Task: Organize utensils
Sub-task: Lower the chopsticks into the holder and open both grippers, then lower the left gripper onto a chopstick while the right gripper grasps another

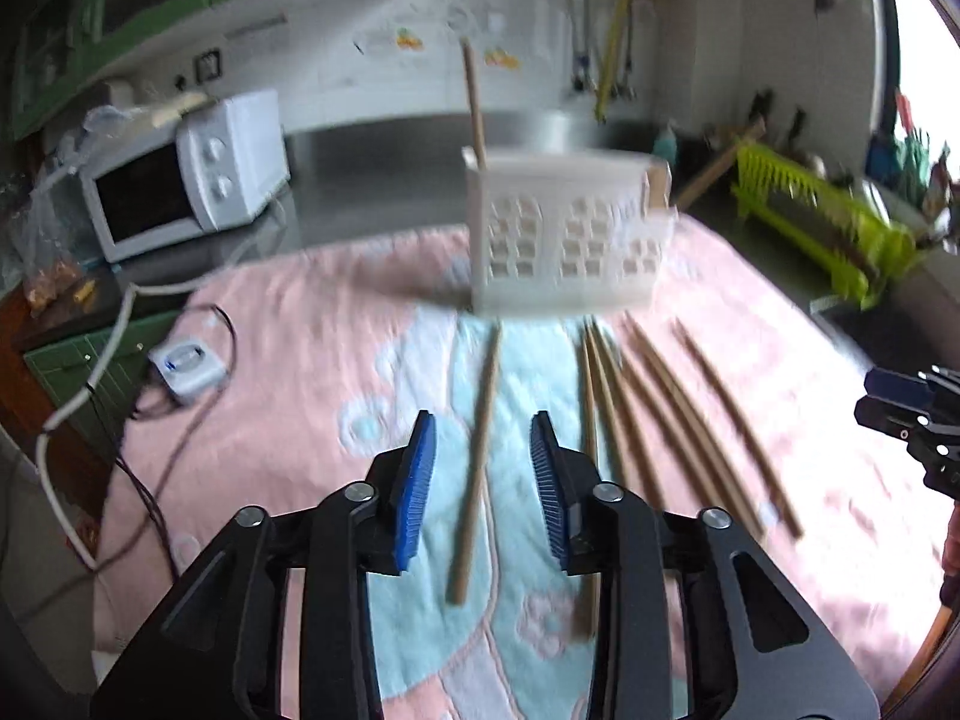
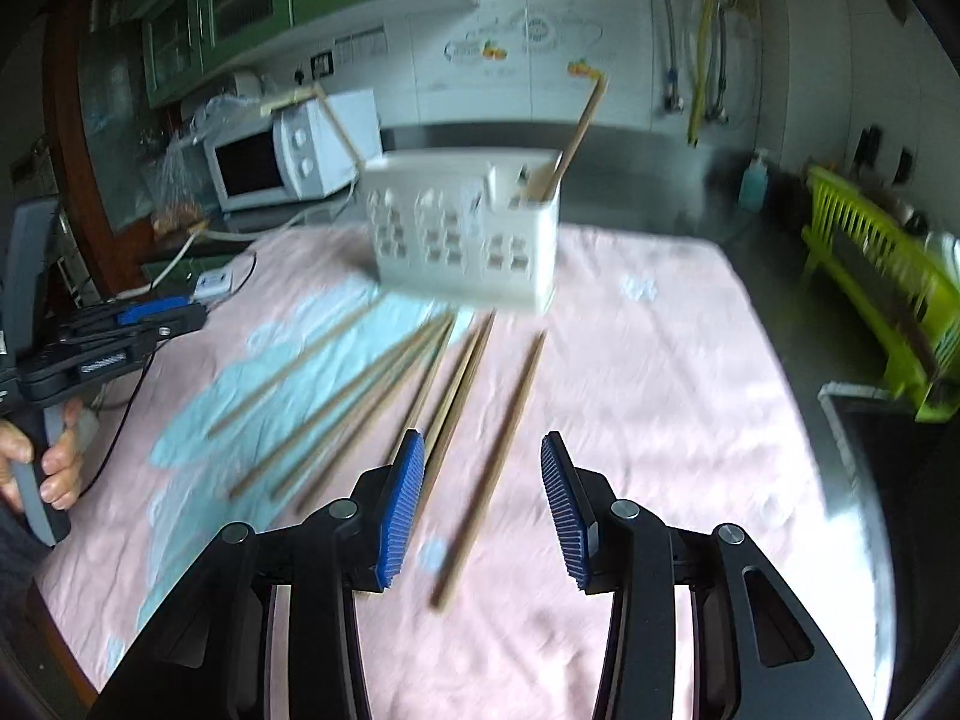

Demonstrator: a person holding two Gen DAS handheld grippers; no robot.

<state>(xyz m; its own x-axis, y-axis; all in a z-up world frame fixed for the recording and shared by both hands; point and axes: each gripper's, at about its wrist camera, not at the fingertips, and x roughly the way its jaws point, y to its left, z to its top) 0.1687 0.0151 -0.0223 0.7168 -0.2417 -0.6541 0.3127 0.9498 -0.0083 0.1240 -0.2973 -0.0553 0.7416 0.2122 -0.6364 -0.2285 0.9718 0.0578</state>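
A white perforated utensil holder (image 1: 564, 234) (image 2: 462, 234) stands at the far side of a pink and light-blue cloth (image 1: 288, 324). One wooden chopstick (image 1: 474, 102) stands in its left end; in the right wrist view another chopstick (image 2: 576, 132) leans in the right compartment. Several chopsticks (image 1: 660, 420) (image 2: 360, 396) lie loose on the cloth. My left gripper (image 1: 483, 426) is open above a single chopstick (image 1: 477, 480) that lies between its blue pads, untouched. My right gripper (image 2: 481, 439) is open over the rightmost chopstick (image 2: 498, 456), pads apart from it.
A white toaster oven (image 1: 186, 180) sits at the back left, with cables and a small white device (image 1: 187, 367) beside the cloth. A lime-green dish rack (image 2: 882, 288) and a sink edge (image 2: 852, 414) are on the right. A hand (image 2: 48, 462) holds the left gripper's handle.
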